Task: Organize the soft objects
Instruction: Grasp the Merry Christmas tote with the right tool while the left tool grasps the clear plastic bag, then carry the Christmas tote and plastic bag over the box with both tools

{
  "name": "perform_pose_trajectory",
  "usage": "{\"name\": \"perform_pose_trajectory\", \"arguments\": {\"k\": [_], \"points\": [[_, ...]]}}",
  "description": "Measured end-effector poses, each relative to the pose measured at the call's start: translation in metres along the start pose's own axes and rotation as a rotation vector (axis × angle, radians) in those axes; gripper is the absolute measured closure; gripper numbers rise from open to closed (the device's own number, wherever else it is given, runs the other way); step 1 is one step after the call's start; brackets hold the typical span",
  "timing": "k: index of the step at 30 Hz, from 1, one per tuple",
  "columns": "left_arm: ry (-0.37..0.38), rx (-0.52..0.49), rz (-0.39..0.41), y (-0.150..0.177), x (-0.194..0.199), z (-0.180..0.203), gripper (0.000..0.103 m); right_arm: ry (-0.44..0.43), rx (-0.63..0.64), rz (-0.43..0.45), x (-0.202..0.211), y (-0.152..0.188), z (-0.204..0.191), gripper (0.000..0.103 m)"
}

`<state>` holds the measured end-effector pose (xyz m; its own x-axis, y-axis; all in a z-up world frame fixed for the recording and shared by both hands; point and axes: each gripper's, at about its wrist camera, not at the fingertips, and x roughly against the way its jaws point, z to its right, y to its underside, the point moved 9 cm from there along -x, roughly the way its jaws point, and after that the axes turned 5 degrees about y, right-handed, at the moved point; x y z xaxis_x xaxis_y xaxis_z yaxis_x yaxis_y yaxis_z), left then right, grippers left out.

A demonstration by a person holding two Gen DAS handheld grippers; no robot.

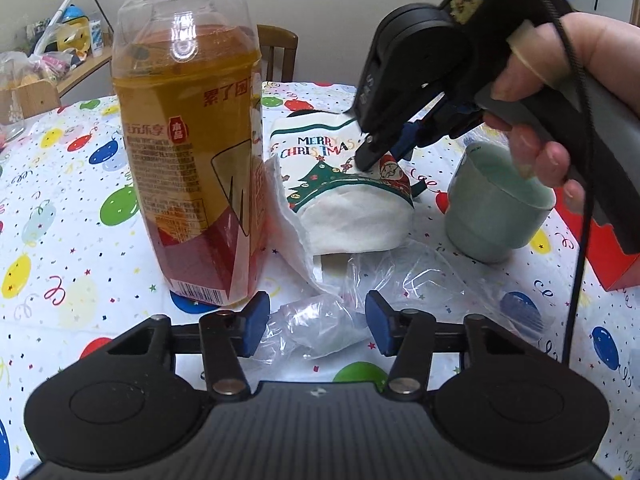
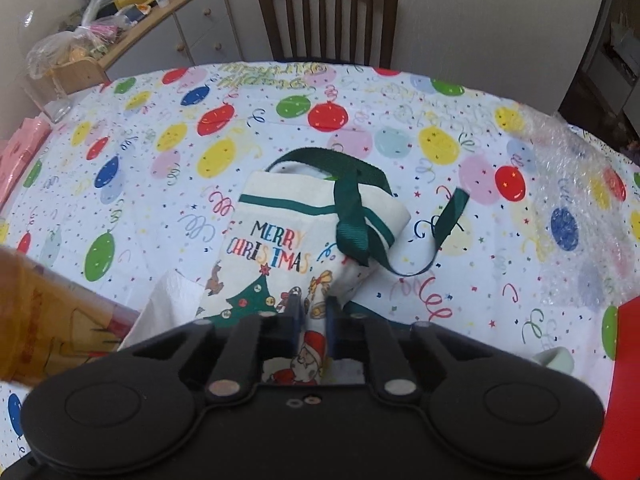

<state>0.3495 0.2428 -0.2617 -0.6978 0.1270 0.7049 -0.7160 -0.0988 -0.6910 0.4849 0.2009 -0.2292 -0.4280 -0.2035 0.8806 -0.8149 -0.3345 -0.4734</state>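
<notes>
A cream cloth bag (image 1: 316, 152) printed MERRY CHRISTMAS, with green straps (image 2: 352, 216), lies on the balloon-patterned tablecloth (image 2: 160, 184). My right gripper (image 2: 314, 314) is shut on a fold of the cloth bag (image 2: 272, 240) near its Santa print; in the left wrist view the right gripper (image 1: 380, 156) comes down from the upper right, held by a hand (image 1: 560, 92). A crumpled clear plastic bag (image 1: 320, 320) lies between the pads of my left gripper (image 1: 316, 326), which stand apart on either side of it. White tissue paper (image 1: 292, 232) lies beside the cloth bag.
A tall bottle of yellow drink (image 1: 188, 140) stands close on the left. A pale green cup (image 1: 496, 208) and a red box (image 1: 612, 256) sit at the right. Bubble wrap (image 2: 580, 208) covers the far right, and a wooden chair (image 2: 328, 12) stands behind the table.
</notes>
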Motion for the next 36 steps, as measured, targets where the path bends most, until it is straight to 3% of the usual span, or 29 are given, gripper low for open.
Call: {"name": "perform_pose_trajectory", "arguments": {"k": [10, 23, 36], "points": [[0.015, 0.066, -0.005, 0.005, 0.018, 0.0, 0.053, -0.047, -0.01, 0.105, 0.041, 0.0, 0.001, 0.101], [0.024, 0.143, 0.029, 0.009, 0.066, 0.006, 0.054, -0.172, -0.048, 0.24, 0.13, -0.002, 0.022, 0.101], [0.028, 0.149, 0.118, -0.014, 0.123, 0.054, 0.054, -0.235, -0.104, 0.321, 0.211, 0.031, 0.093, 0.101]]}}
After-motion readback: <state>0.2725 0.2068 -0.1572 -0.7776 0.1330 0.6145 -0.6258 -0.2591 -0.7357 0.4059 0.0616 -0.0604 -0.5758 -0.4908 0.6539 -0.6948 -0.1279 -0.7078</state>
